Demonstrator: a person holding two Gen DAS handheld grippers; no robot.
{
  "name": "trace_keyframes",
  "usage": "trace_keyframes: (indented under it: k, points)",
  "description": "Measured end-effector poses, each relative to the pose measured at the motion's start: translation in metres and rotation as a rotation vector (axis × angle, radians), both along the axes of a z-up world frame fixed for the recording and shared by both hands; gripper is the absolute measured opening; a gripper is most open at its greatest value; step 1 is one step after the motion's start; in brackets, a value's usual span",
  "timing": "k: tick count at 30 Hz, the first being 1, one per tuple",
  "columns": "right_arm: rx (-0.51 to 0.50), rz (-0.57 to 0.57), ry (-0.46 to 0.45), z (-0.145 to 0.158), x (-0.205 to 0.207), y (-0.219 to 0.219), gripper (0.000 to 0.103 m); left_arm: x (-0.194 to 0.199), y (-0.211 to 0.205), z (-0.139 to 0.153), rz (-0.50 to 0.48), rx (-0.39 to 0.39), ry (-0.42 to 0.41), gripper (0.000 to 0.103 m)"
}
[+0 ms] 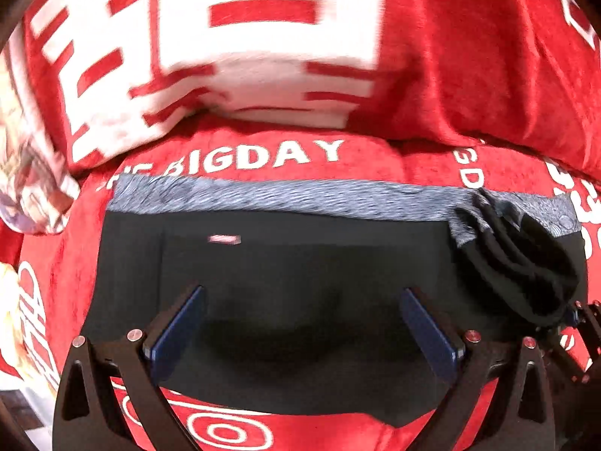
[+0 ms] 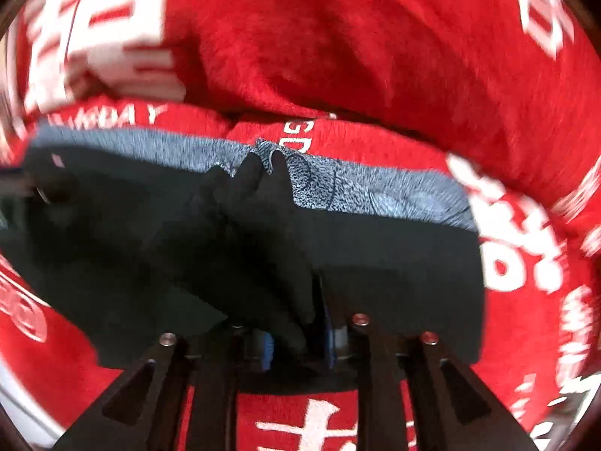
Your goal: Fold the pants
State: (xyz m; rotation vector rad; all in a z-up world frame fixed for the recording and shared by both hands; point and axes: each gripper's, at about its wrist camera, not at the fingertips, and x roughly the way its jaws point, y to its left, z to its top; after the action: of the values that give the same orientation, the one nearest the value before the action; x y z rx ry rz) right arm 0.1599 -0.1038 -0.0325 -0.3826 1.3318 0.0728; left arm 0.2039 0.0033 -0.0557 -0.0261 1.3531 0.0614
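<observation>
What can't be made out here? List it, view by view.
- Right wrist view: whether the right gripper presses the pants; bunched black cloth hides its pads.
- Left wrist view: the pink label is too blurred to read.
- Left wrist view: the start of the blanket lettering, covered by the grey waistband.

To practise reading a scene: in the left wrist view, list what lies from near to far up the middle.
Left claw → black pants → grey waistband → red blanket lettering "BIGDAY" → red-and-white cushion.
</observation>
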Motion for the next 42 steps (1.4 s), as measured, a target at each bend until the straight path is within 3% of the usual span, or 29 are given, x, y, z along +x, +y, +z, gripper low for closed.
trace_keyframes:
  k: [2,5,8,10,12,15,17,18,22,26,27,28,31,35,38,42]
  points:
    - [-0.063,0.062,-0.005,0.006,-0.011,0.017,0.039,-0.001,0.009,-0.001,0.007,-0.023,0.008,0.103]
    - [-0.072,0.174,-0.006,0.027,-0.033,0.036,0.041,-0.002,0.009,0.003,-0.01,-0.058,0.01,0.103]
    - [0.09,0.203,0.016,0.059,-0.046,0.034,0.042,-0.003,-0.005,0.012,-0.064,-0.118,0.009,0.103]
    - [0.266,0.072,0.063,0.069,-0.04,0.006,0.042,-0.005,-0.026,0.019,-0.131,-0.155,0.019,0.103]
    - [0.432,-0.168,0.105,0.065,-0.026,-0.043,0.042,-0.005,-0.046,0.021,-0.183,-0.201,0.03,0.103]
    - [0.692,-0.564,0.183,0.037,-0.019,-0.12,0.042,-0.003,-0.076,0.017,-0.227,-0.268,0.057,0.103]
    - [0.841,-0.729,0.189,0.018,-0.021,-0.158,0.042,0.0,-0.091,0.016,-0.236,-0.285,0.056,0.103]
    - [0.865,-0.761,0.192,0.012,-0.021,-0.166,0.042,0.002,-0.099,0.014,-0.238,-0.291,0.054,0.103]
    - [0.923,-0.863,0.219,-0.012,-0.025,-0.185,0.042,0.01,-0.12,0.001,-0.234,-0.342,0.101,0.087]
    - [1.0,-0.918,0.19,-0.023,-0.026,-0.19,0.042,0.011,-0.134,-0.03,-0.237,-0.375,0.204,0.058]
    - [1.01,-0.932,0.189,-0.027,-0.025,-0.191,0.029,0.011,-0.134,-0.038,-0.228,-0.369,0.221,0.056]
    - [1.007,-0.942,0.191,-0.03,-0.022,-0.194,0.005,0.01,-0.133,-0.042,-0.218,-0.374,0.225,0.048]
    - [0.981,-0.956,0.204,-0.028,-0.019,-0.197,0.005,0.003,-0.127,-0.034,-0.205,-0.384,0.208,0.046]
    - [0.952,-0.847,0.185,-0.003,-0.023,-0.189,0.004,-0.016,-0.125,-0.01,-0.267,-0.327,0.138,0.047]
    - [0.872,-0.829,0.225,-0.014,-0.026,-0.18,0.004,-0.026,-0.125,-0.03,-0.258,-0.258,0.17,0.047]
    - [0.819,-0.833,0.237,-0.031,-0.025,-0.176,0.004,-0.031,-0.117,-0.041,-0.181,-0.286,0.168,0.047]
